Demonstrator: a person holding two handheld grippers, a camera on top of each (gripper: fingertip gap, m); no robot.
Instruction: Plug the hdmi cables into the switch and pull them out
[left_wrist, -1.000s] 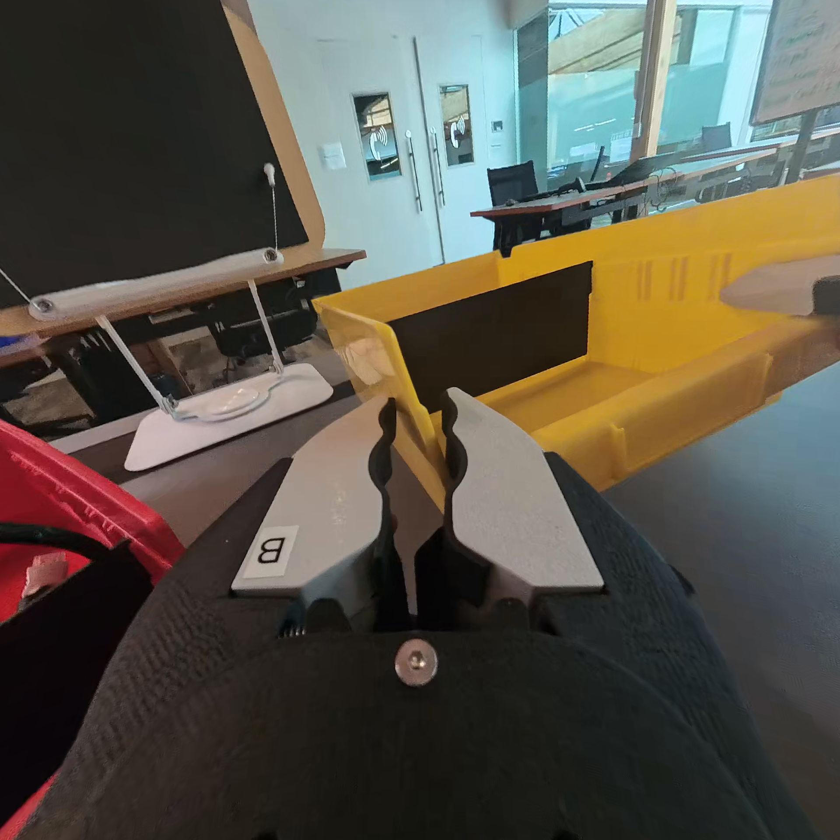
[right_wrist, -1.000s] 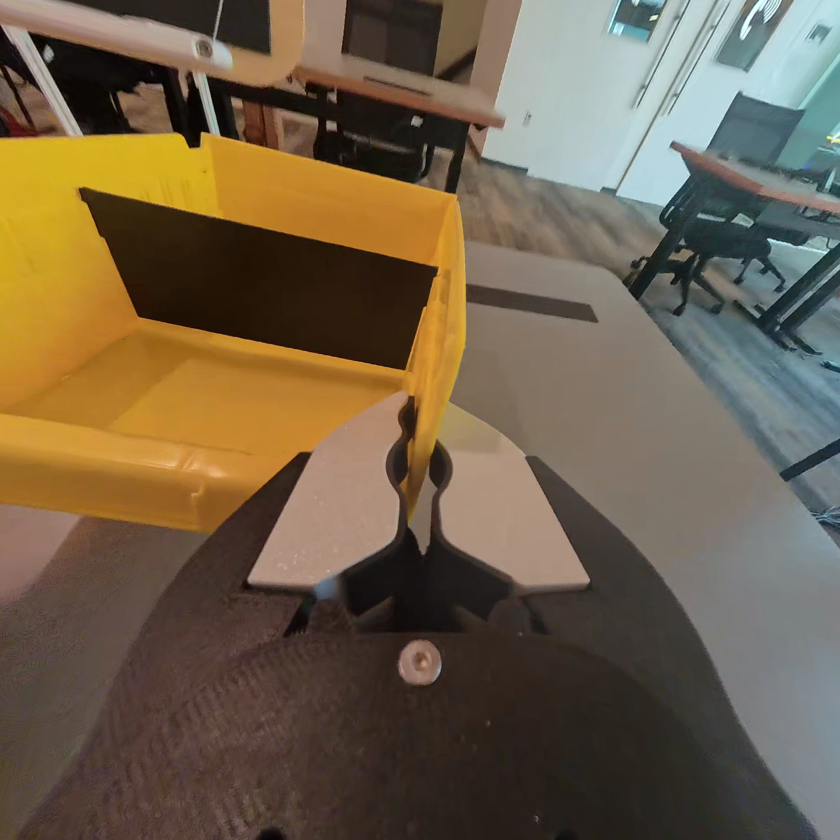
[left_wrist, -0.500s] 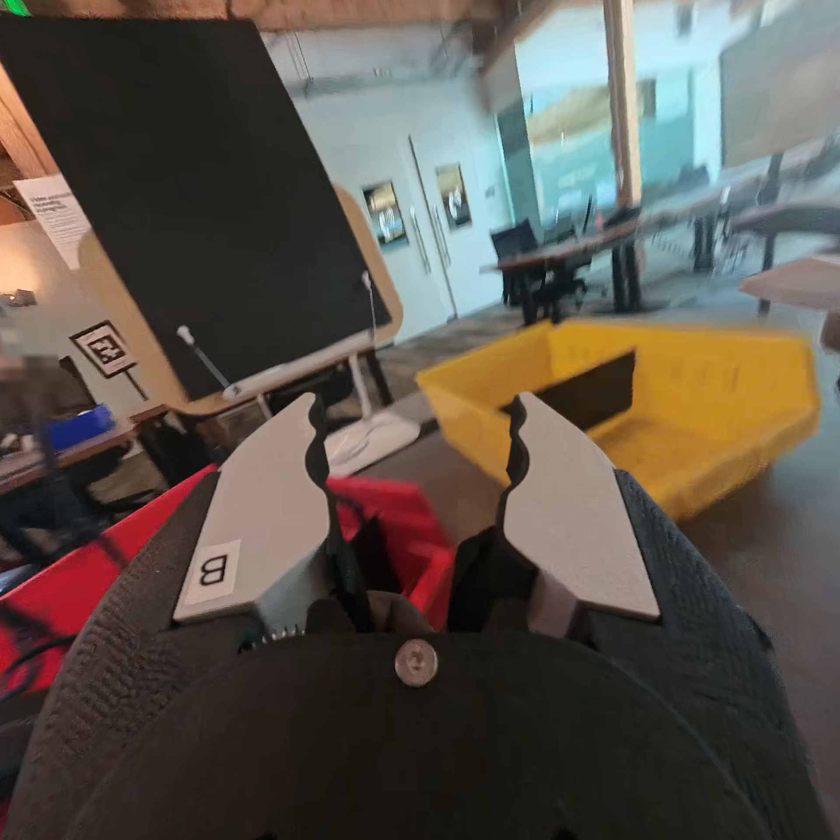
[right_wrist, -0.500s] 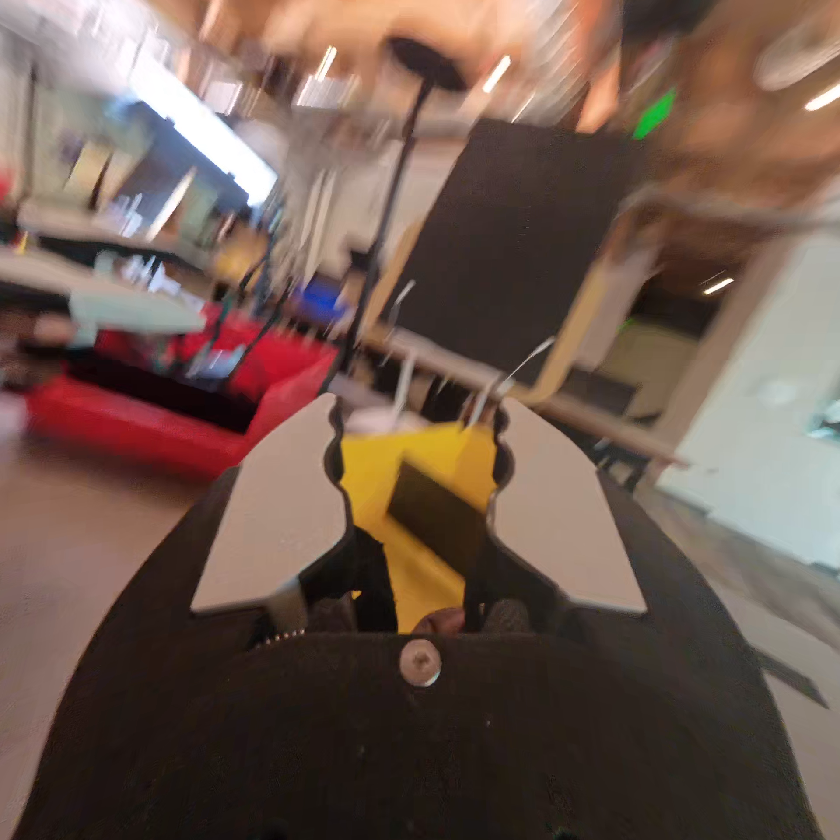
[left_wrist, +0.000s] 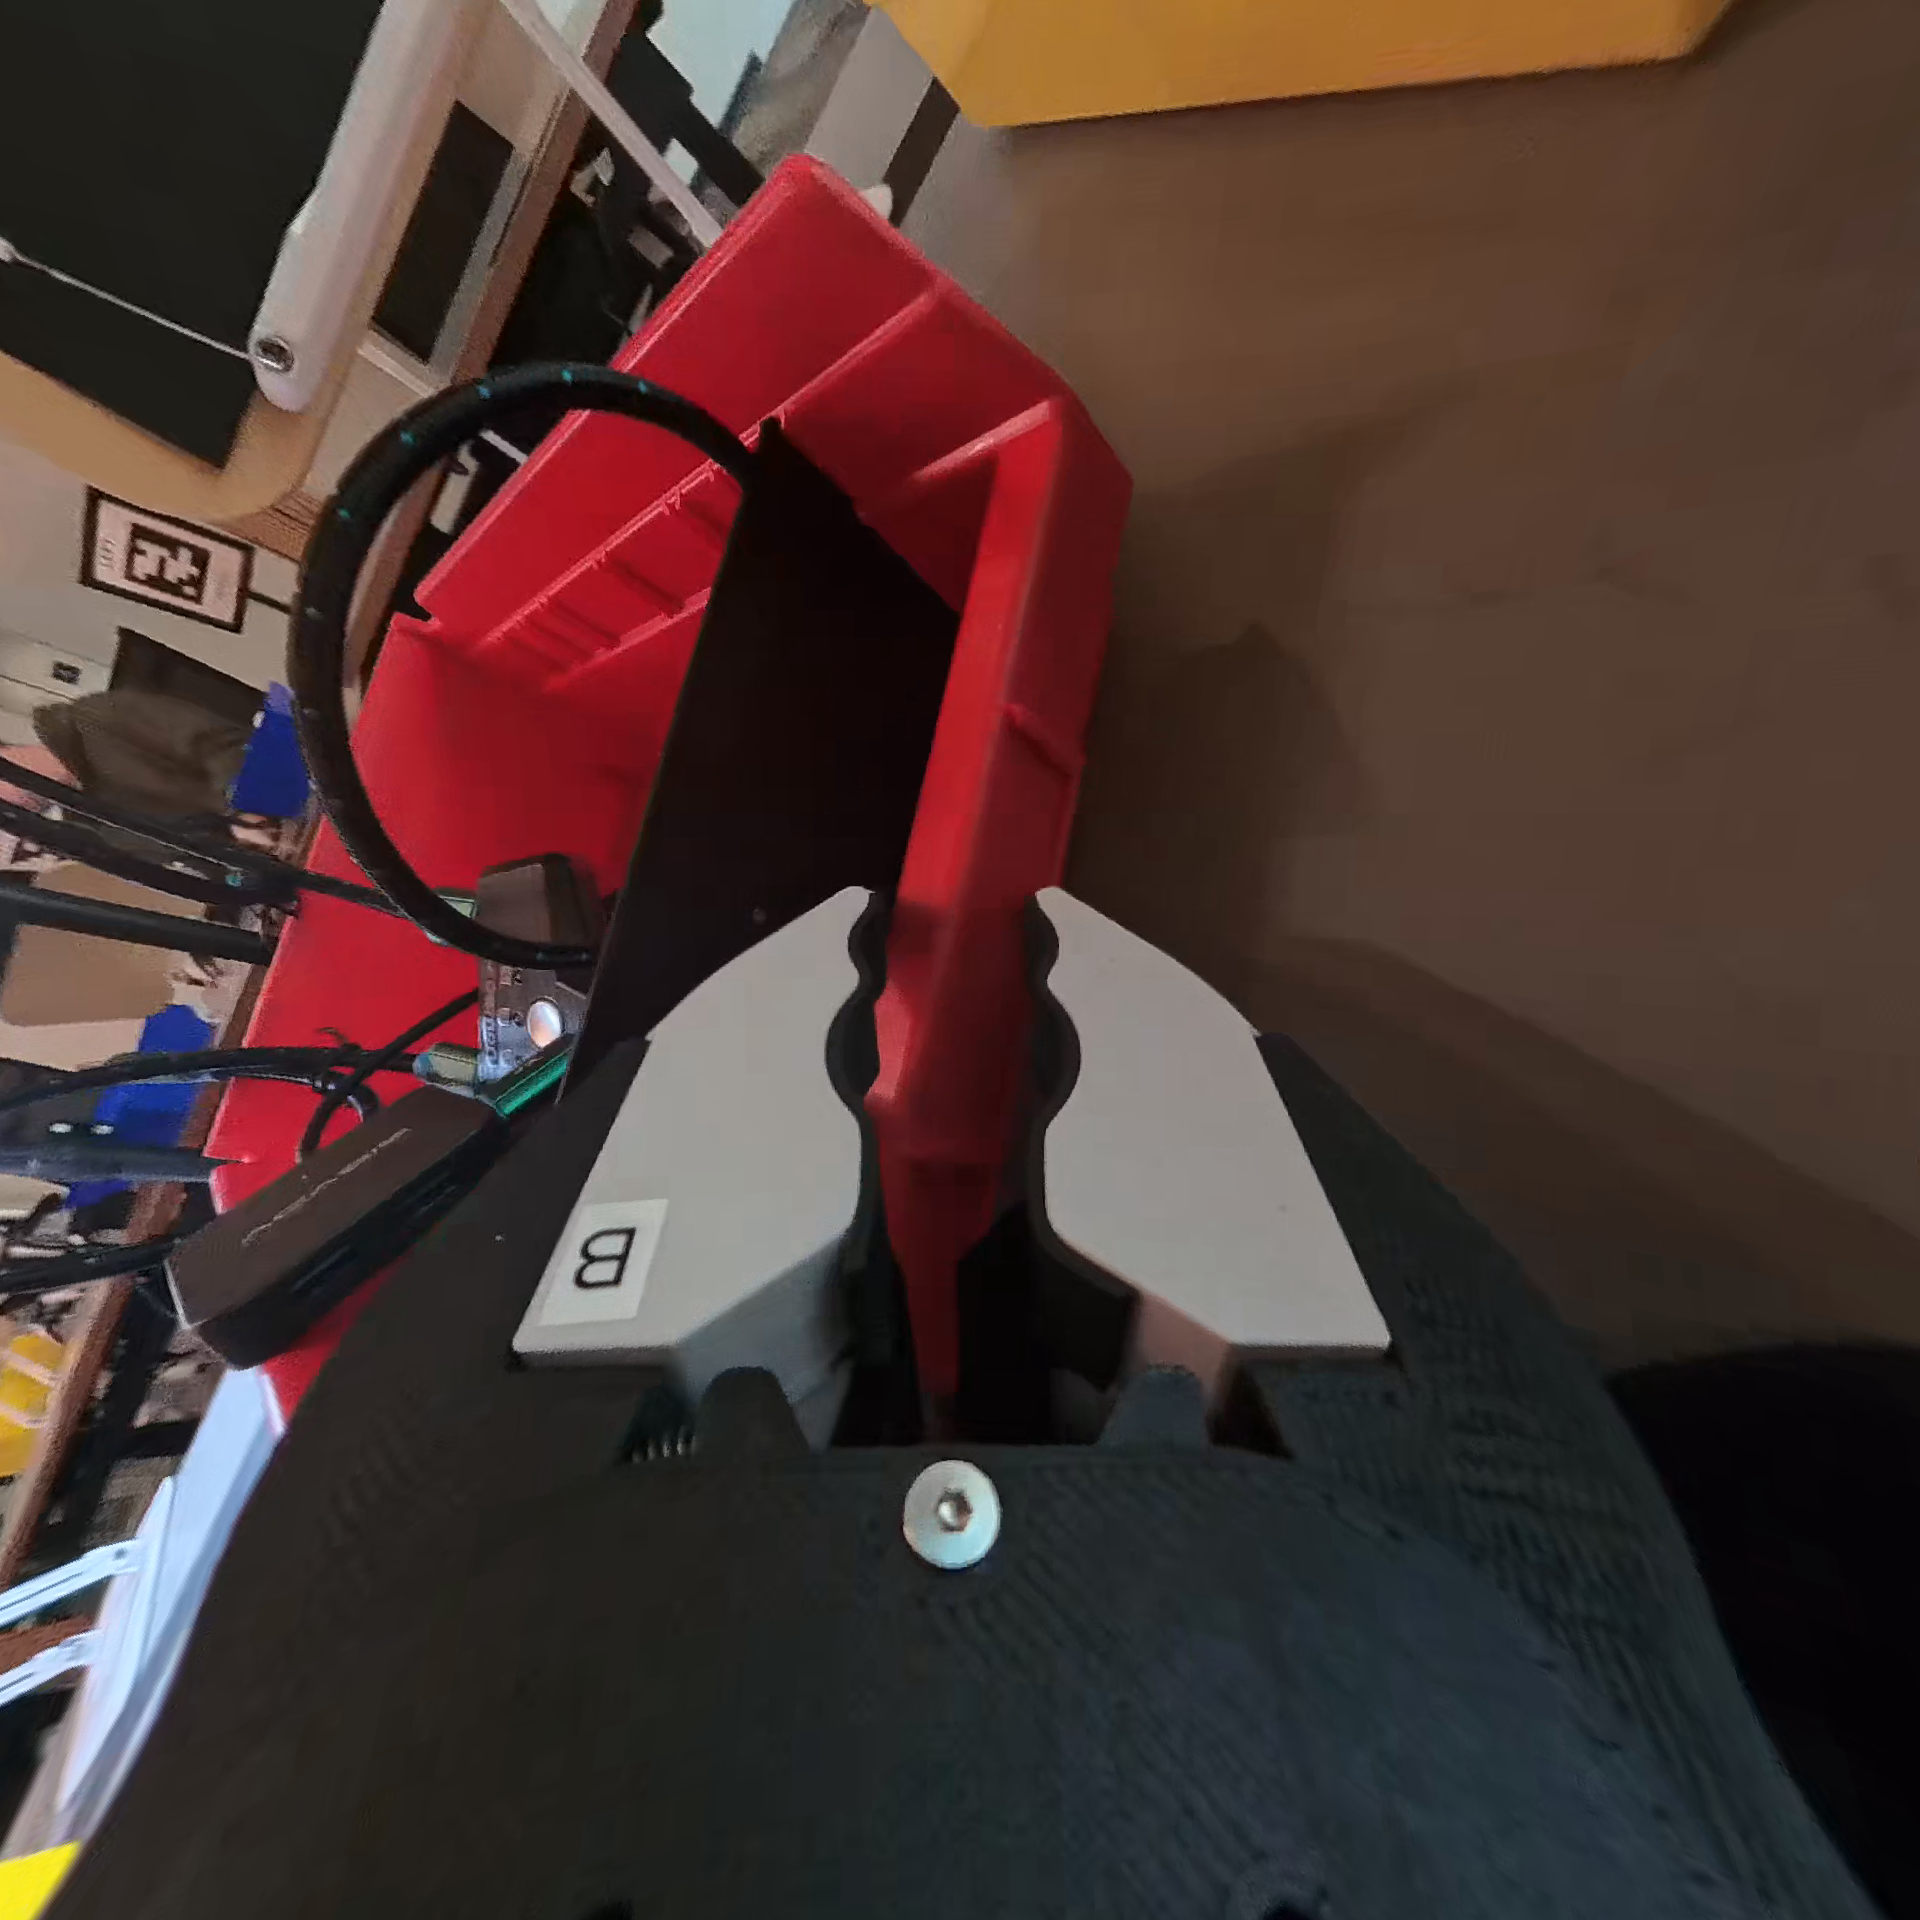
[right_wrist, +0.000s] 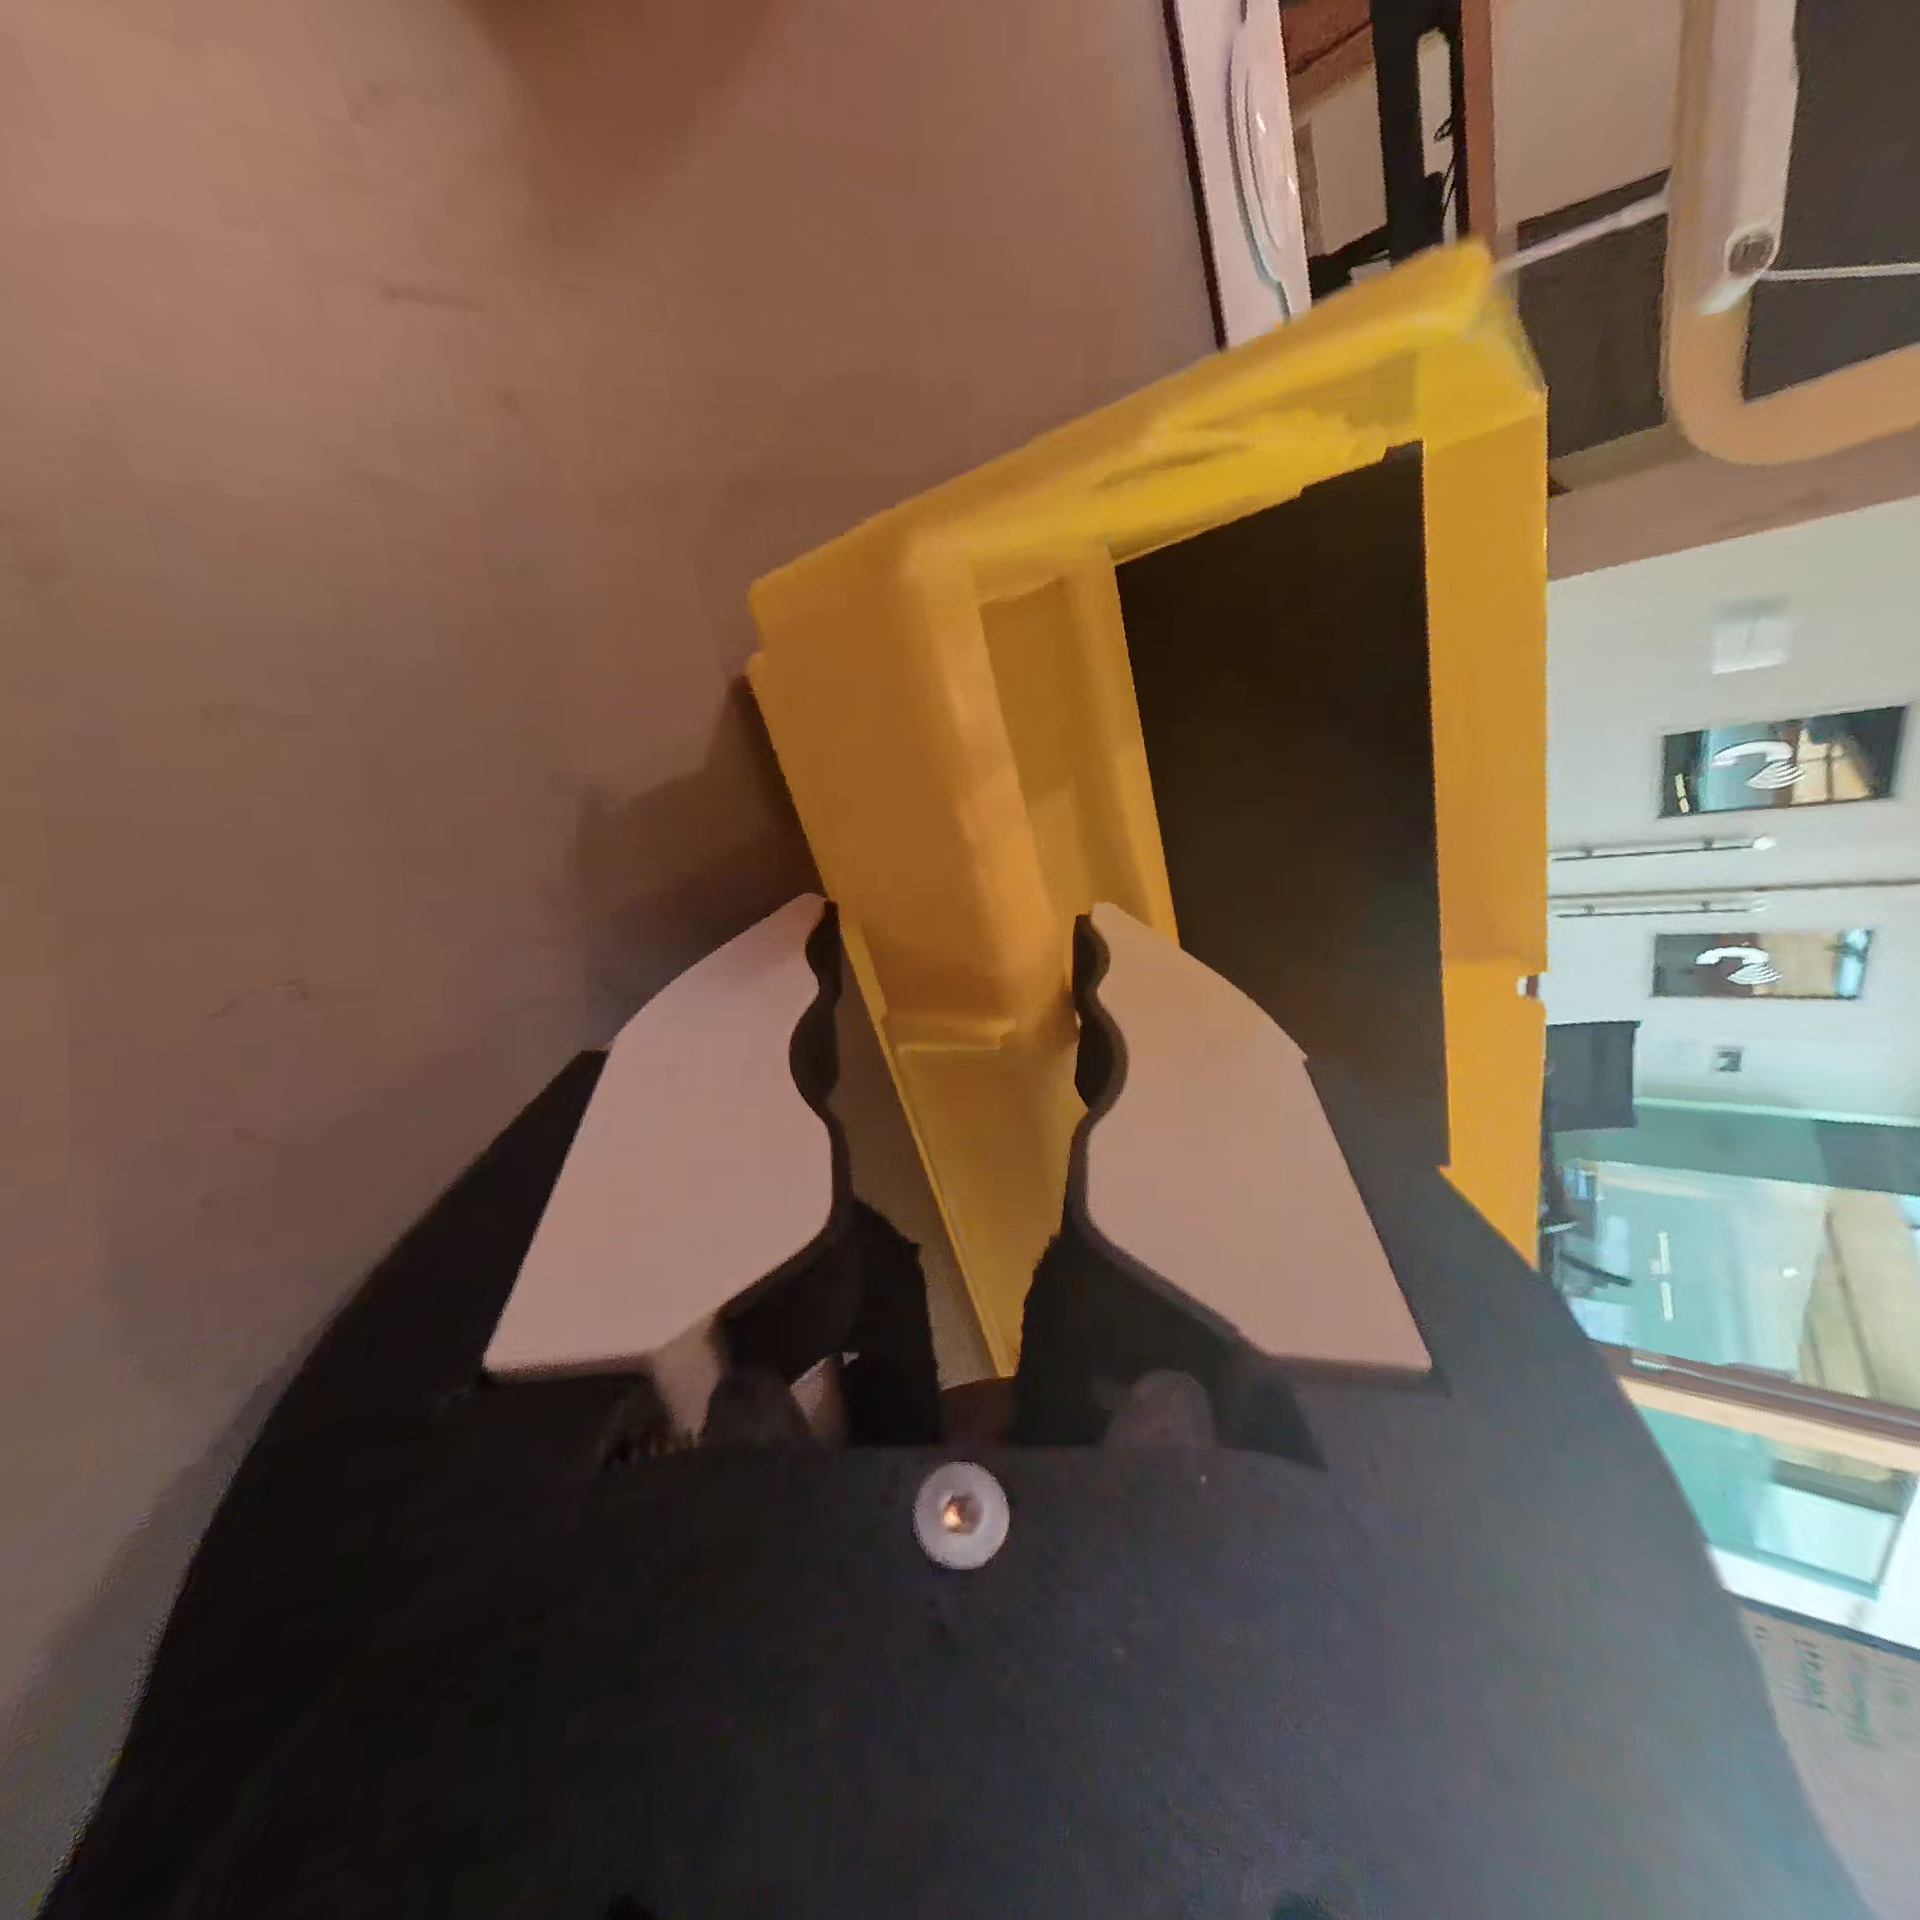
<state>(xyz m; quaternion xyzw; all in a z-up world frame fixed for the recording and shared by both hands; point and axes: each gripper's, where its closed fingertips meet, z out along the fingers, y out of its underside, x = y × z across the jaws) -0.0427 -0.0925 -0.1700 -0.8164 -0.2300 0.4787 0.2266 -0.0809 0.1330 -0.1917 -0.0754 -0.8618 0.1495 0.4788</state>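
Note:
The left wrist view is rolled sideways. My left gripper is shut on the front wall of a red bin. Inside the bin lie a looped black braided cable, a dark HDMI plug and a small device with a green board, to the left of the fingers. My right gripper is shut on the front lip of a yellow bin, whose visible inside holds nothing. A black divider stands in the yellow bin.
Both bins rest on a grey-brown table. A corner of the yellow bin shows beyond the red one. A black divider stands in the red bin. A white stand base sits at the table's far edge.
Both grippers let go of the yellow bin's side walls, opened and swung away. Now the left is closed on the red bin's wall and the right on the yellow bin's front lip.

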